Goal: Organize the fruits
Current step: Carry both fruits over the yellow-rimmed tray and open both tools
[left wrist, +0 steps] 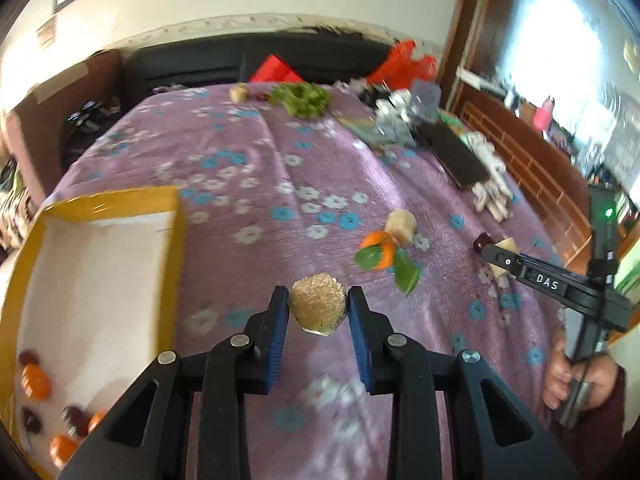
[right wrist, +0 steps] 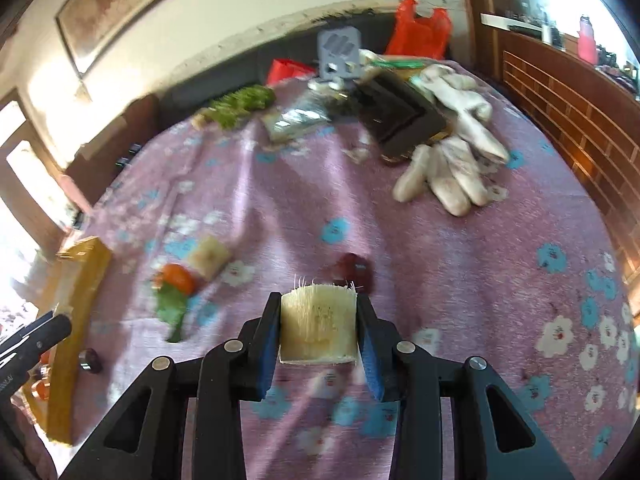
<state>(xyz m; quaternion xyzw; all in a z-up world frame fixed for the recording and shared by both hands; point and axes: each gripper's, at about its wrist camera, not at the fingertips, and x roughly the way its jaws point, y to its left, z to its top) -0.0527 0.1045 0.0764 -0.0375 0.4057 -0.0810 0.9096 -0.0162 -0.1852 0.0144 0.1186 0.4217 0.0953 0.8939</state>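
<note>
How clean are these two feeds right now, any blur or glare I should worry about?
Left wrist view: the tool and its pale cut piece are sharp, the window is blown out, and the cloth edges smear. Right wrist view: the tangerine is blurred, with glare at the left; the held chunk is clear.

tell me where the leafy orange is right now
The leafy orange lies on the purple cloth, touching a pale sugarcane piece, ahead-right of the left gripper.

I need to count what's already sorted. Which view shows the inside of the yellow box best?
The left wrist view: the yellow box shows its white floor with oranges and dark fruits. The right wrist view shows mostly its outer wall.
</note>
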